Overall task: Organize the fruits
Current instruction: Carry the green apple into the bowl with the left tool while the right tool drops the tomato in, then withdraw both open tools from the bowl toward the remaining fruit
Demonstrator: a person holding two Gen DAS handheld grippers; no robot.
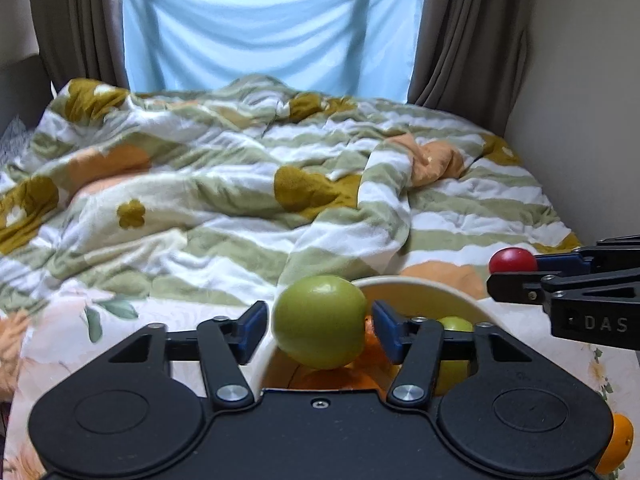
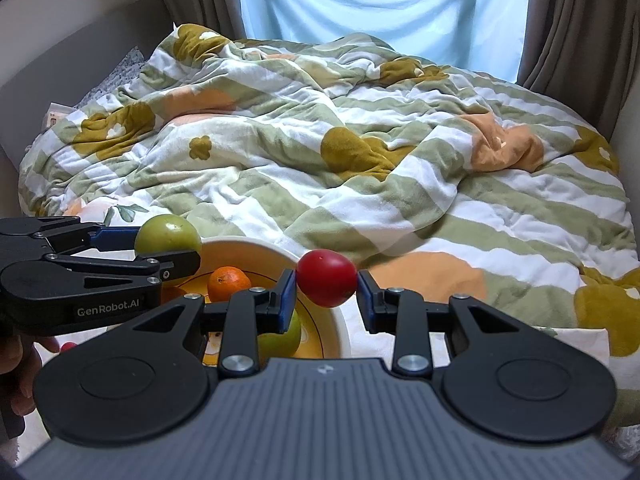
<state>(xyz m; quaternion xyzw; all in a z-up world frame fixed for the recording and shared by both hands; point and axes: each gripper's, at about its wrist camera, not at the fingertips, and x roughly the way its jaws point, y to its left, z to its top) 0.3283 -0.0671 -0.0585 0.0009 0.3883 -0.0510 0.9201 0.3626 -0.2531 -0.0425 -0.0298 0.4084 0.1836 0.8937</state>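
Your left tongs (image 1: 319,330) stand spread around the green apple (image 1: 320,320) over the bowl (image 1: 420,286), pads apart from it. Your right tongs (image 2: 327,286) pinch the red fruit (image 2: 326,278) beside the bowl's rim. Beyond lies the rumpled blanket (image 2: 360,140).

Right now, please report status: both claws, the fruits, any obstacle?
Left claw open, round green apple loose inside, above cream round bowl. Right claw shut on round red fruit. No obstacle seen.
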